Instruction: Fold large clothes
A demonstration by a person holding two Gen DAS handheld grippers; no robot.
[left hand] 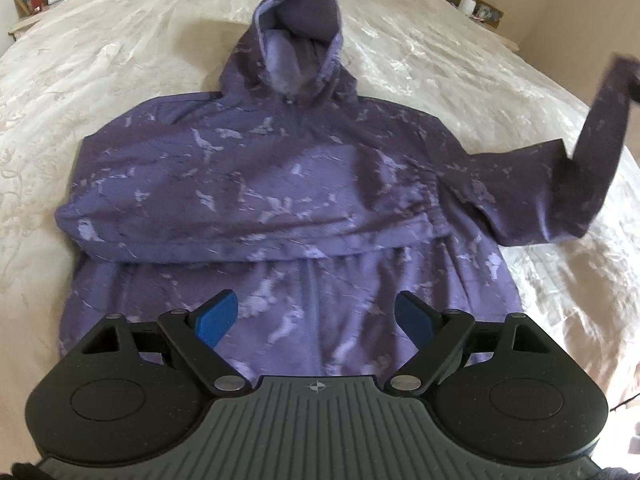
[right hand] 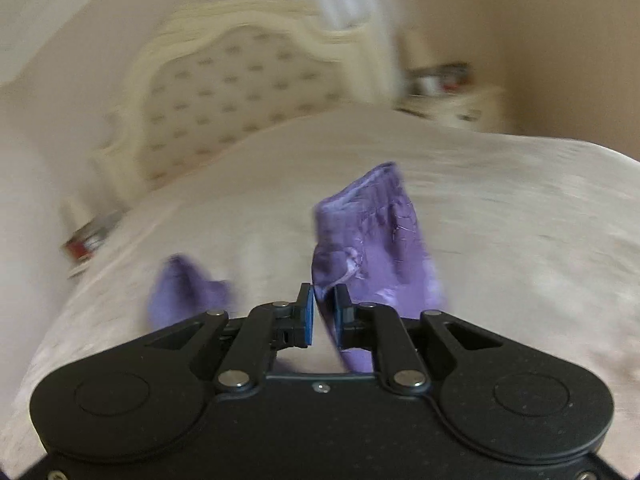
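Note:
A purple patterned hoodie (left hand: 280, 184) lies spread on the cream bedspread (left hand: 100, 92), hood towards the headboard. One sleeve lies folded across its chest. My left gripper (left hand: 316, 316) hovers open above the hoodie's lower hem, nothing between its blue pads. The other sleeve (left hand: 588, 152) rises off the bed at the right, and its cuff end (left hand: 624, 72) is lifted high. In the right wrist view my right gripper (right hand: 324, 300) is shut on that sleeve's cuff (right hand: 372, 240), which bunches up beyond the pads. The hood (right hand: 184, 288) shows blurred to the left.
A cream tufted headboard (right hand: 240, 92) stands at the far end. Bedside tables with lamps and small items flank the bed (left hand: 40, 0) (left hand: 476, 4). Bare bedspread stretches on both sides of the hoodie.

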